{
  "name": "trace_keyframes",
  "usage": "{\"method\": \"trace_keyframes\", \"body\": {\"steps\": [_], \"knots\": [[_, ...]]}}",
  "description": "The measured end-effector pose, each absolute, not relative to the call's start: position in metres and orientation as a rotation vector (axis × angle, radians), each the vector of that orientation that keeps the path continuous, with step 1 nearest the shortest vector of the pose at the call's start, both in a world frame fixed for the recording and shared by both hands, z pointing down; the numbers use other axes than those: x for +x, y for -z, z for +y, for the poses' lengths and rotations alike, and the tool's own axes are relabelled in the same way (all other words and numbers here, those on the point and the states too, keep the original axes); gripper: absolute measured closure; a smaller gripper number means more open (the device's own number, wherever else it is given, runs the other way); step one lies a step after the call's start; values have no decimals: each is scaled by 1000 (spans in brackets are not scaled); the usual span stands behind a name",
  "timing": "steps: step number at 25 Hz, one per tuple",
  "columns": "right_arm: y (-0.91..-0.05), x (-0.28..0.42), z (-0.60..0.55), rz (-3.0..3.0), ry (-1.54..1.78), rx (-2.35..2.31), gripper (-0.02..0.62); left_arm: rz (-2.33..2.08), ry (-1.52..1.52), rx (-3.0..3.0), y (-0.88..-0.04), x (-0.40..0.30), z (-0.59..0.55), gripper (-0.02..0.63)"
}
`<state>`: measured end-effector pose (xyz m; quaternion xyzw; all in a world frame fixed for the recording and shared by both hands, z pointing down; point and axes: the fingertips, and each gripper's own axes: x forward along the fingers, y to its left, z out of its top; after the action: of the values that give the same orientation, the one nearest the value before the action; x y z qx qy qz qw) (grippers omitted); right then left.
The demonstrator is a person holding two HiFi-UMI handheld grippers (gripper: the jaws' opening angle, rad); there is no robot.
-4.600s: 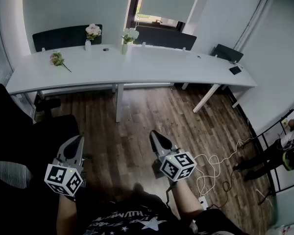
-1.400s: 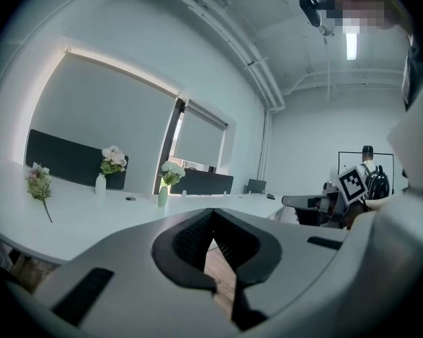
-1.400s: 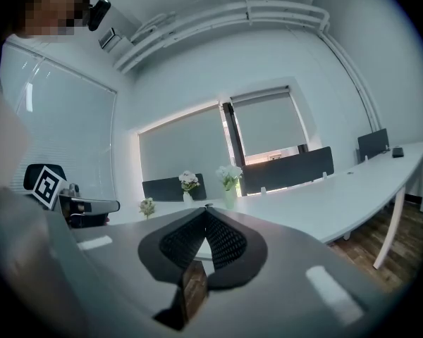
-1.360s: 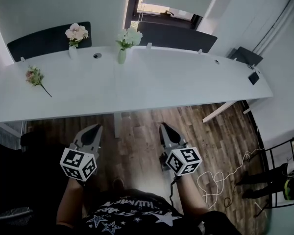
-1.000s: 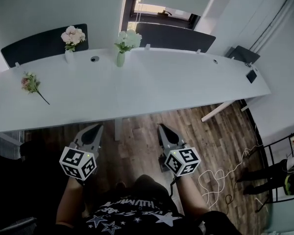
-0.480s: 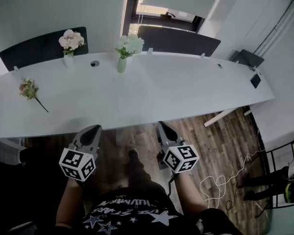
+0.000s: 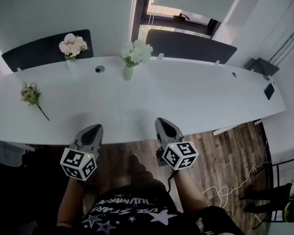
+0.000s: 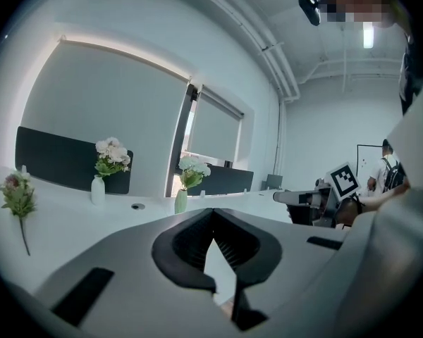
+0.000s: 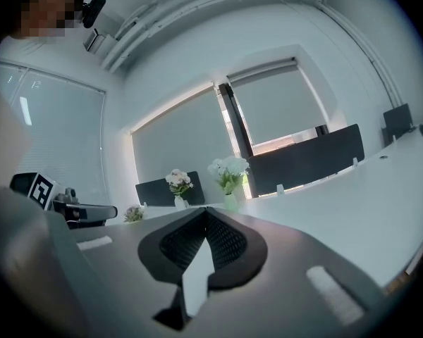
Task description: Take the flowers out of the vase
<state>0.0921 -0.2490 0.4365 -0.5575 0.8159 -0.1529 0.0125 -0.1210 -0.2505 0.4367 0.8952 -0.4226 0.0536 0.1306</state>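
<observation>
2 vases stand along the far edge of the desk (image 7: 196, 94), both with flowers in them. White flowers (image 7: 136, 52) sit in a green vase (image 7: 128, 73) near the middle, and pink flowers (image 7: 71, 44) in a white vase (image 7: 71, 65) further left, with a cable hole (image 7: 99, 69) between them. A 3rd bunch (image 7: 29, 94) lies loose on the desk, well to the left, in no vase. Dark screens (image 7: 46, 50) line the back of the desk.

The left gripper (image 7: 93, 128) and right gripper (image 7: 162, 122) hang at the near edge of the desk, well apart from either vase, pointing nearly level toward the far side. Each has its jaws pressed together with nothing between them.

I'd call this the approach; no flowers are out of these 2 vases yet. Which vase is meant I can't tell, though the green one sits most nearly ahead. To do it well, the jaws need opening before they get among the stems. I'd take the stems low, just above the vase mouth, not by the blooms, which would crush. The other gripper should steady the vase body, since both vases look slim and likely to tip. Then lift straight up until the stem ends clear the rim.
</observation>
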Motion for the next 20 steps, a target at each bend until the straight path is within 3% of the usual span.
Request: {"method": "trace_keyframes", "body": {"steps": [20], "knots": [[-442, 130, -421, 2631, 502, -1580, 594, -1323, -174, 2622, -435, -54, -411, 598]]}}
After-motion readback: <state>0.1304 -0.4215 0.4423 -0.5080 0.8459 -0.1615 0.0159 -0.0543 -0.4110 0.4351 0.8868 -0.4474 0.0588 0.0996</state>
